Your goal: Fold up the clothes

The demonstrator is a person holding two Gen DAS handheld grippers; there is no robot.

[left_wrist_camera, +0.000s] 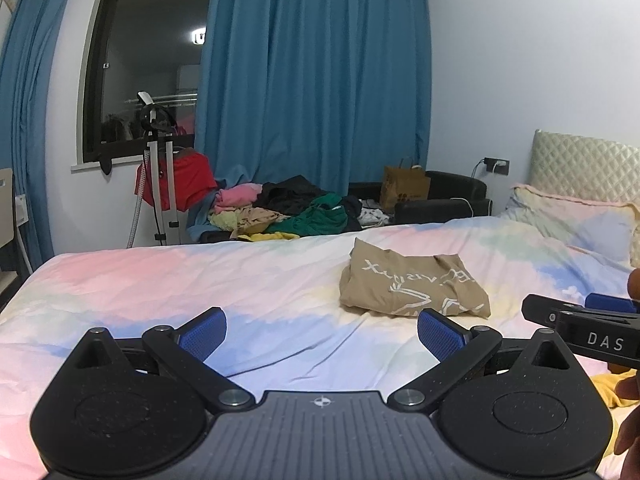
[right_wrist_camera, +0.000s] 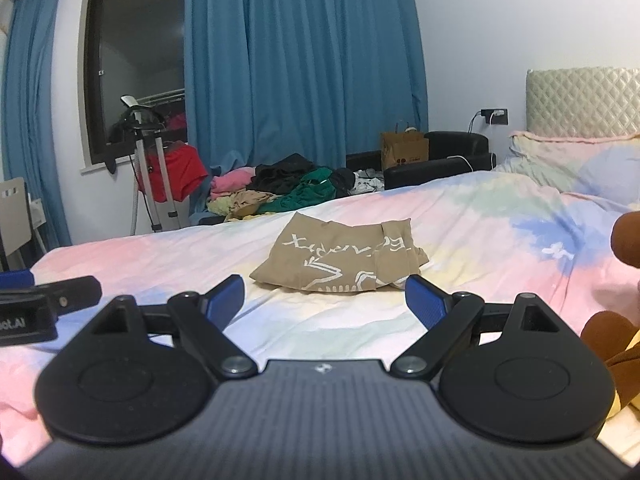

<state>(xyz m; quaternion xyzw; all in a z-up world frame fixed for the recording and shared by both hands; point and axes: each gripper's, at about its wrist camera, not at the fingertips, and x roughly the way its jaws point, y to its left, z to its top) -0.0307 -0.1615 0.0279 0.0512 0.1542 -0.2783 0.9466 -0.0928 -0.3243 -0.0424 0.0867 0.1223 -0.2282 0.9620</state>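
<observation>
Here the shirt's (right_wrist_camera: 340,258) white print is unreadable, and a hand (right_wrist_camera: 626,240) is cut off. Left gripper (left_wrist_camera: 322,334) and right gripper (right_wrist_camera: 324,300) jaws stand wide, empty; the folded shirt lies on the bed (right_wrist_camera: 480,208) just beyond them.

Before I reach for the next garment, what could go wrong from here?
1. The folded tan shirt lies just ahead of the open right claw; pushing forward could nudge it and spoil the fold.
2. The left claw and the right one sit close side by side, so they might bump.
3. The clothes pile lies beyond the bed; a long reach may drag across the shirt.
</observation>
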